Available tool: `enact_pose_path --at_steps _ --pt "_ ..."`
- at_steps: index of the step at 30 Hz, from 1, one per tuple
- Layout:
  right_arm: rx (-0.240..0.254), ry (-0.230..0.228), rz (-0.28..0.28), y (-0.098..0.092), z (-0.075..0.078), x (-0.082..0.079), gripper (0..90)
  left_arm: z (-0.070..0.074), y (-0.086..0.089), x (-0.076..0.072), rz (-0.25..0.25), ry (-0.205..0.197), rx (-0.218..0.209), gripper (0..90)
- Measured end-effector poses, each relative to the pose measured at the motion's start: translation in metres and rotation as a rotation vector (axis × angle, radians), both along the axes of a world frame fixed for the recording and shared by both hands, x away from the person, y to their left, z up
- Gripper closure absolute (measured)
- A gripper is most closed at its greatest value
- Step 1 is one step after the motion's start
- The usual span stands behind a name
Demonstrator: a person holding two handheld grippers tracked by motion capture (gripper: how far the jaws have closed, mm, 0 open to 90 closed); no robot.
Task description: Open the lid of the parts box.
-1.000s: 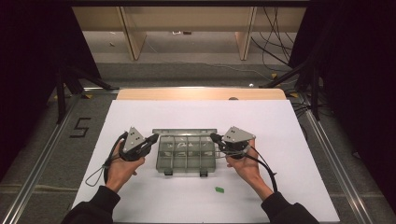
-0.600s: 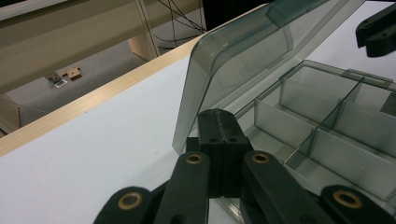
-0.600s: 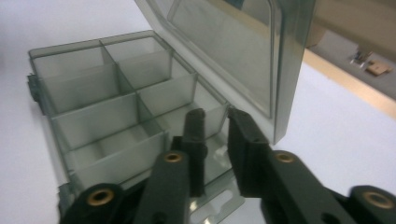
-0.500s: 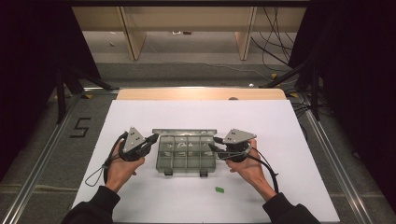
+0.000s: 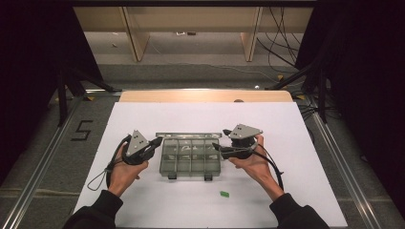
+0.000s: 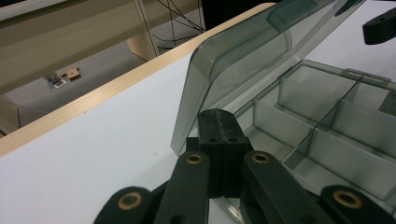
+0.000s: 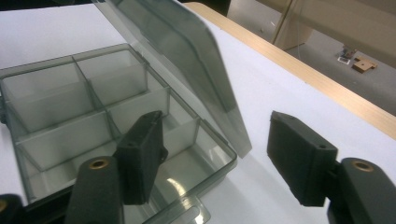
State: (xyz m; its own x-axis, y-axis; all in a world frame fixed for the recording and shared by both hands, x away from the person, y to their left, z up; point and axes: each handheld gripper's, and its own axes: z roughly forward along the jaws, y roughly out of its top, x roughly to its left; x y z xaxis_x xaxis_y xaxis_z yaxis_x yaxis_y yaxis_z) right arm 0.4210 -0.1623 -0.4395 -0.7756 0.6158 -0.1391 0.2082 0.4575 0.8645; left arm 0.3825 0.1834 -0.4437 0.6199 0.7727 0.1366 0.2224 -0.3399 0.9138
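Tongs status: your left gripper (image 5: 155,143) stayed shut against the organizer box (image 5: 191,160) at mid-table, bracing its left edge. Your right gripper (image 7: 212,158) had just been opening, jaws wide beside the raised lid (image 7: 187,60), releasing it upright.

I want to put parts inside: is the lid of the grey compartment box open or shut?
Open. The lid stands tilted up from the box, compartments exposed.
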Motion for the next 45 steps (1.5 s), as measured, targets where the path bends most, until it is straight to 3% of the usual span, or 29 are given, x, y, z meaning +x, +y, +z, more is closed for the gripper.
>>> enact_pose_path --at_steps 8,17,25,30,31,33,34,37,38,39,43,45 --pt "0.008 0.009 0.018 0.004 0.001 0.009 47.0 0.0 0.001 0.002 -0.021 -0.018 0.012 90.0" --pt "-0.007 -0.03 0.041 0.003 0.002 0.013 67.3 0.0 0.001 0.002 -0.027 -0.018 0.01 90.0" --pt "-0.025 -0.05 0.04 0.004 0.003 0.013 69.5 0.002 0.003 -0.001 -0.025 0.006 -0.017 87.2" --pt "-0.028 -0.051 0.034 0.005 0.004 0.013 69.9 -0.002 0.002 -0.007 -0.019 0.085 -0.007 75.2" --pt "-0.029 -0.051 0.031 0.005 0.004 0.013 70.0 -0.003 0.003 -0.006 -0.027 0.097 0.015 73.0" --pt "-0.038 -0.057 0.031 0.005 0.005 0.013 70.2 -0.007 0.002 -0.008 -0.01 0.171 0.024 68.4" --pt "-0.038 -0.054 0.028 0.006 0.005 0.013 70.4 -0.009 0.002 -0.006 -0.011 0.177 0.024 65.8" --pt "-0.042 -0.052 0.027 0.005 0.005 0.013 70.6 -0.012 0.004 -0.005 0.002 0.229 0.073 62.7" --pt "-0.044 -0.052 0.027 0.006 0.006 0.012 70.7 -0.014 0.004 -0.005 0.01 0.252 0.053 62.0" --pt "-0.045 -0.058 0.025 0.006 0.005 0.013 70.8 -0.014 0.005 -0.004 -0.002 0.268 0.072 61.4" --pt "-0.049 -0.066 0.021 0.007 0.006 0.014 71.4 -0.02 0.0 -0.004 0.007 0.314 0.044 59.5" --pt "-0.053 -0.069 0.016 0.007 0.006 0.014 71.9 -0.019 0.0 -0.005 -0.004 0.344 0.067 59.1"
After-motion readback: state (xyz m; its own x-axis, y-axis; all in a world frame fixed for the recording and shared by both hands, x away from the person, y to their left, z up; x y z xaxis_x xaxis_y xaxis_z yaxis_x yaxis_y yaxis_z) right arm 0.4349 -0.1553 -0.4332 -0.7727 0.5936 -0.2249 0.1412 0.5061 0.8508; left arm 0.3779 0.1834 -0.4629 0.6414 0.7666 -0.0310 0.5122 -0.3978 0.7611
